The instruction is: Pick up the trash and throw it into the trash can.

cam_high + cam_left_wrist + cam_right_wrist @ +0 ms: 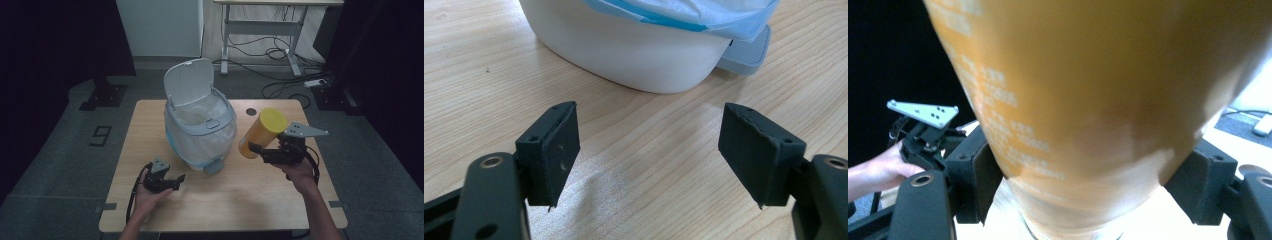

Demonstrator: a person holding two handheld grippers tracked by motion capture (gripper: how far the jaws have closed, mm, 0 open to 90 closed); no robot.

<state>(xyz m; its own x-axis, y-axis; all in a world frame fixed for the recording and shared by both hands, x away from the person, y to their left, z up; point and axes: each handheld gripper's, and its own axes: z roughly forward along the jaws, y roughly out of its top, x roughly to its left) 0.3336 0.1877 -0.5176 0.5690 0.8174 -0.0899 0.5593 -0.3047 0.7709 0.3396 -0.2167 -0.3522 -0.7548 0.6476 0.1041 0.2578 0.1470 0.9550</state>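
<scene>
Left to right then. Left gripper sitting idle near the front edge of the tabletop, jaws spread wide with nothing between them, just bare wood showing in the left gripper view, pointing at the base of the bin and its grey pedal.

Bin standing around the middle of the tabletop, toward the back edge, lid flipped up, clear liner bag draped over the rim. Looking empty inside as far as can be told, though the bottom of the bag isn't really visible.

Right gripper clamping the yellow can around its lower part, holding it tilted up in the air over the right half of the tabletop, just beside the bin. Right gripper view basically all orange can wall squeezed between the jaws.

Guessing this is the carry step, can lifted and heading for the bin. Next move probably needing: swinging it left over the open mouth, clearing the rim and raised lid, then letting go.
</scene>
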